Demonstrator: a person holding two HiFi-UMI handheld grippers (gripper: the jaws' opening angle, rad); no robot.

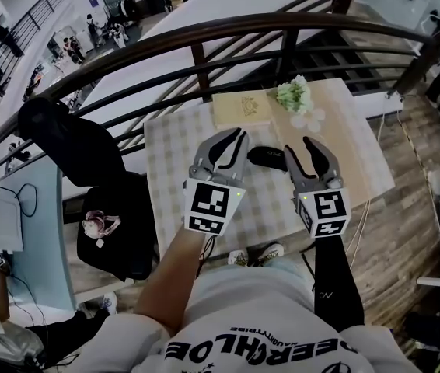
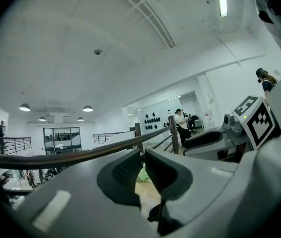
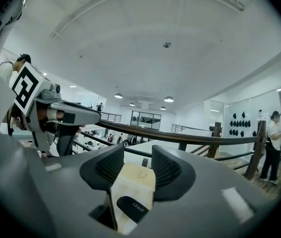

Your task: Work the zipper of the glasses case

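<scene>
1. Left hand-held gripper (image 1: pixel 241 135) above the table (image 1: pixel 175 142), jaws nearly clenched with only a slit between them, nothing in it.
2. Right hand-held gripper (image 1: pixel 300 144) alongside, jaws released and well apart, grasping nothing.
3. Black glasses case (image 1: pixel 267 157) flat on the table between the two hand-held grippers, just beside both; zipper too small to read.
4. Beyond the case, a cream box (image 1: pixel 241 109); right of it, flowers (image 1: pixel 294 94).
5. Behind the table, a dark railing (image 1: pixel 204 33).
</scene>
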